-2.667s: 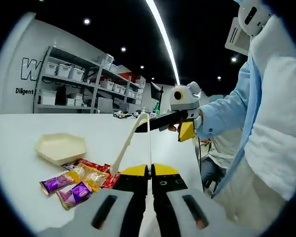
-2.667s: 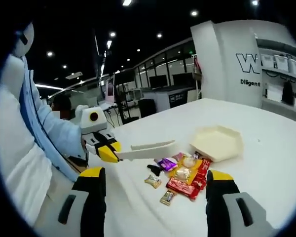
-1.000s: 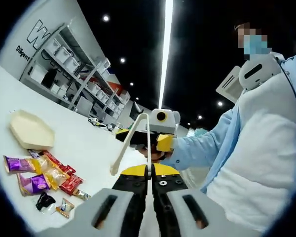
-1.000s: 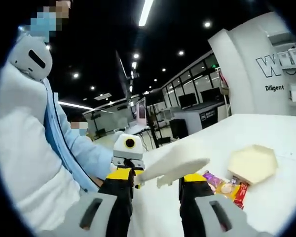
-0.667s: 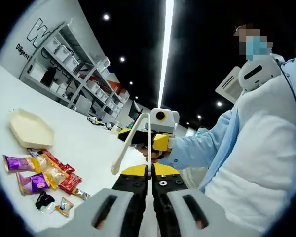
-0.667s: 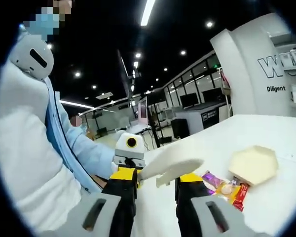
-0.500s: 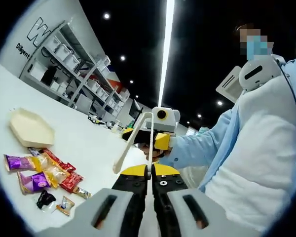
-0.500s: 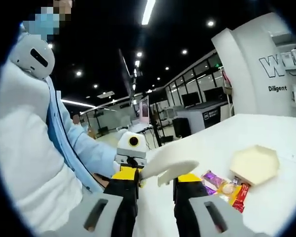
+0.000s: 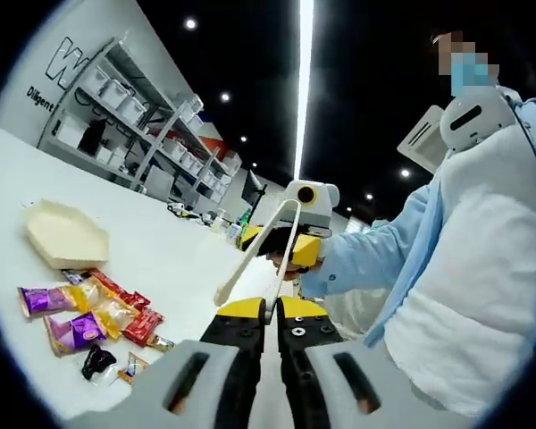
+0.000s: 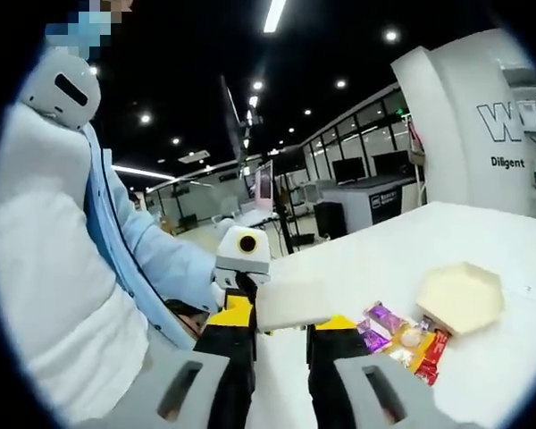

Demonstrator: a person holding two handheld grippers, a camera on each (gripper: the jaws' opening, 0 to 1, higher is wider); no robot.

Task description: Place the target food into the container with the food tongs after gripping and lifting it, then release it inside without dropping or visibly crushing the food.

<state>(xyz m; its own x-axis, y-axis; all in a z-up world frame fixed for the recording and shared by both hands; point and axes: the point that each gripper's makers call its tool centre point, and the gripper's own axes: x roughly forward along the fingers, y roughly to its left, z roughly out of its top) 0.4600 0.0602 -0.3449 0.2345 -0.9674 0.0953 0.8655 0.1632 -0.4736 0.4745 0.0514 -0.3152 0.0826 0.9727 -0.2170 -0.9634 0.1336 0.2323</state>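
Bright ceiling lights, fisheye-warped edges

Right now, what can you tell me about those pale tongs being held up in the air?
The food tongs are cream-coloured, plastic-looking, two long flat arms joined in a loop at one end. They are off the table, empty, above the snack packets. In the left gripper view, the left gripper is shut on one arm while the other arm angles out toward the table. In the right gripper view, the right gripper has closed on the tongs' broad side.
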